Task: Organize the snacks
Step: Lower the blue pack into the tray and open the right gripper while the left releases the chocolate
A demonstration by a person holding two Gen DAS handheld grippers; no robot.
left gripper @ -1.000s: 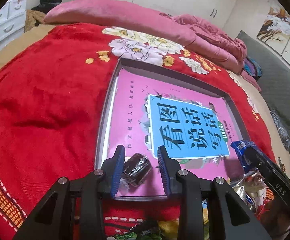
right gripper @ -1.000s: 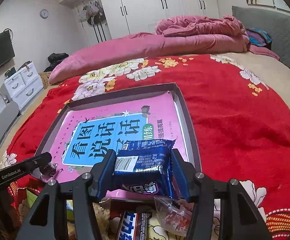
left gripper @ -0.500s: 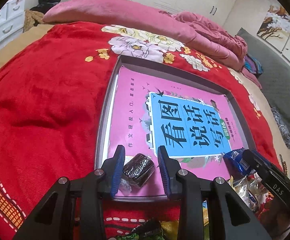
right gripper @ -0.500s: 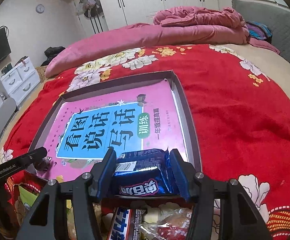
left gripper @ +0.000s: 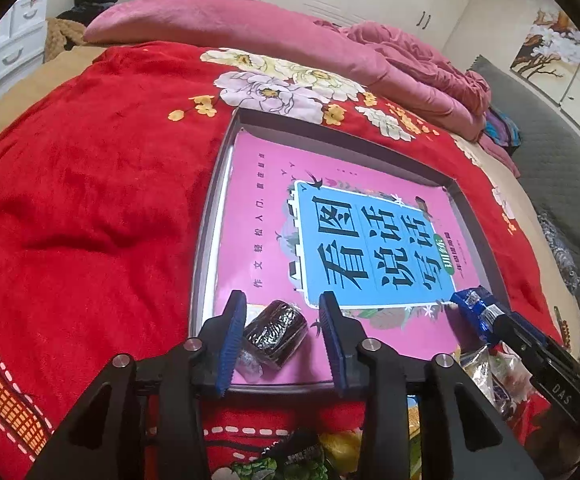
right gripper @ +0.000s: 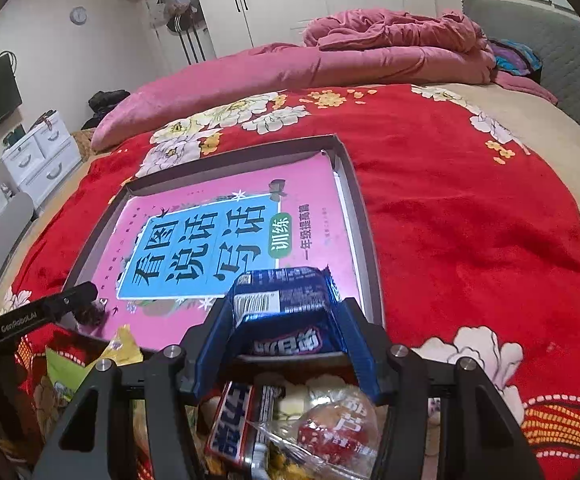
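Most of the tray (left gripper: 471, 216) floor is free above the pink book (left gripper: 258, 216). Only its near edge is taken: a dark snack (left gripper: 276, 330) at the near left corner, a blue packet (right gripper: 282, 304) at the near right. The raised rim stands all around. In front of the tray, the snack pile (right gripper: 290, 432) blocks the way. The red blanket (left gripper: 90, 200) on both sides is open.

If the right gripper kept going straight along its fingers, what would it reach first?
Probably the pink book lying in the grey tray, near its right edge: the right gripper, jaws shut on the blue snack packet, tilts down over it. Depth is uncertain.
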